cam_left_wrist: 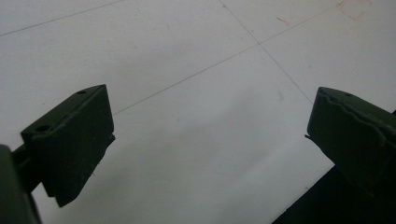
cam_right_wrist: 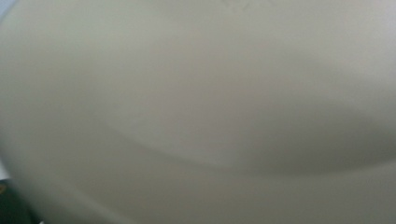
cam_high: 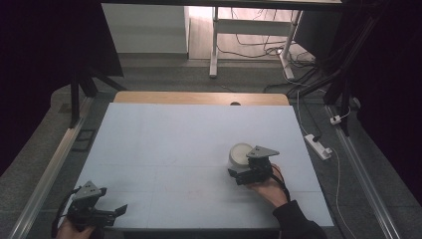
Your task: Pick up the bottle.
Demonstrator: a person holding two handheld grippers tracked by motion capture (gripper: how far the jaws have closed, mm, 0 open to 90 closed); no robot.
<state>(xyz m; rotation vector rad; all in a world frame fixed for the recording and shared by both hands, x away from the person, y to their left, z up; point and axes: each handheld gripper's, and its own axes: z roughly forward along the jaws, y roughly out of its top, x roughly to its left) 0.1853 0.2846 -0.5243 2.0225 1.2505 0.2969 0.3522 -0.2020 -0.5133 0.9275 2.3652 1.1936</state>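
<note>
Two handheld grippers work a pale blue-white table [cam_high: 164, 149] seen from above: the right gripper [cam_high: 238, 172], steered by a hand [cam_high: 271, 189] in a dark sleeve, presses up against a small white bowl [cam_high: 240, 153] standing right of the table's middle, while the left gripper [cam_high: 117, 211] idles at the near left corner. Along the left gripper's own view its jaws stand wide apart over bare tabletop, holding nothing. The right gripper view is crowded by the bowl's smooth cream wall [cam_right_wrist: 196, 107], blurred by closeness; whether those jaws have closed on it cannot be told. The bowl looks rigid, glazed and slick, probably light enough for one gripper yet liable to chip or slide if pinched carelessly. Its rim seems the best purchase, one jaw inside and one outside, since the rounded outer wall would likely squirt free of a plain squeeze.
</note>
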